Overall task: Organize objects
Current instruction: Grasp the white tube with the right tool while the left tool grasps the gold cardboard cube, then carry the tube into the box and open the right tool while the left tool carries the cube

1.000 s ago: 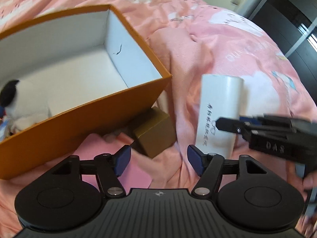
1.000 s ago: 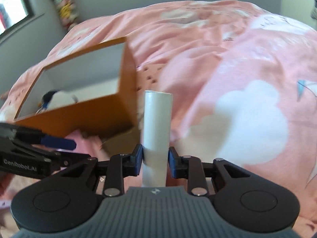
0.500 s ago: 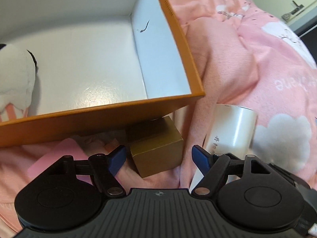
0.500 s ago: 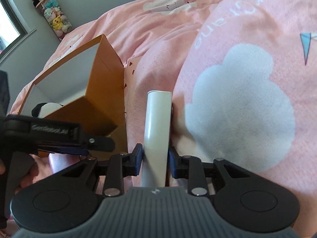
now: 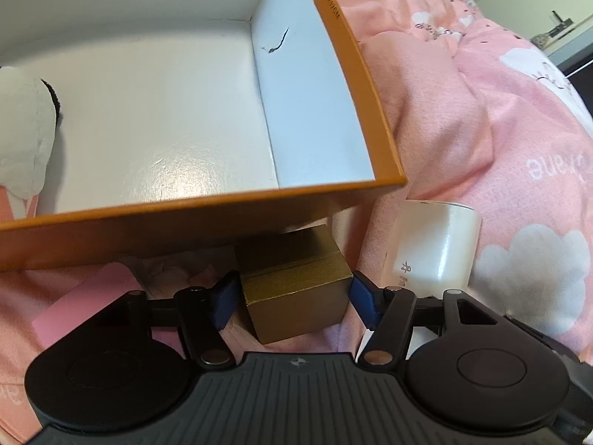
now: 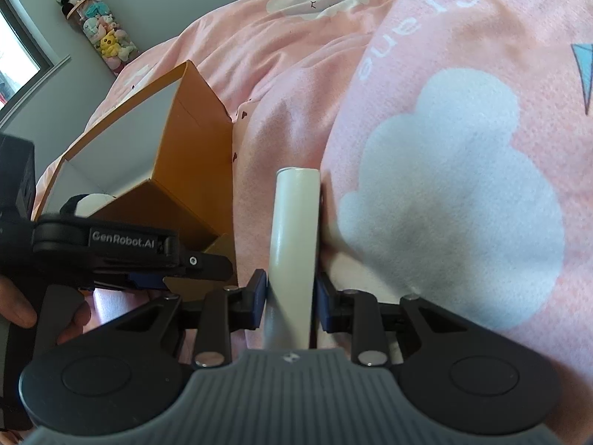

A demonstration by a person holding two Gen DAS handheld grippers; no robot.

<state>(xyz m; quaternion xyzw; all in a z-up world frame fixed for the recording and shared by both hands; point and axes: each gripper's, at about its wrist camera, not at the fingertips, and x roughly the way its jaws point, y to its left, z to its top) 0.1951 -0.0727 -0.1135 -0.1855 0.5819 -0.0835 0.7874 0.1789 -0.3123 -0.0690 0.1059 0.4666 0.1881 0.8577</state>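
Observation:
An orange box [image 5: 207, 218] with a white inside lies on the pink bedding; a black-and-white plush toy [image 5: 22, 141] sits at its left end. A small gold box [image 5: 296, 289] lies just in front of the orange box. My left gripper [image 5: 292, 298] is open, its blue pads on either side of the gold box. A white tube [image 5: 433, 244] lies to the right. My right gripper [image 6: 291, 296] is shut on the white tube [image 6: 294, 230]. The orange box [image 6: 185, 170] and the left gripper [image 6: 202, 259] show at the left of the right wrist view.
A pink flat item [image 5: 85, 307] lies left of the gold box. The pink blanket [image 6: 444, 148] with white cloud prints bulges up to the right of the tube. A jar of plush toys [image 6: 96, 22] stands by the far wall.
My left gripper has moved forward and down so its pads now flank the gold box. My right gripper has kept its hold on the white tube and sunk lower toward the bedding.

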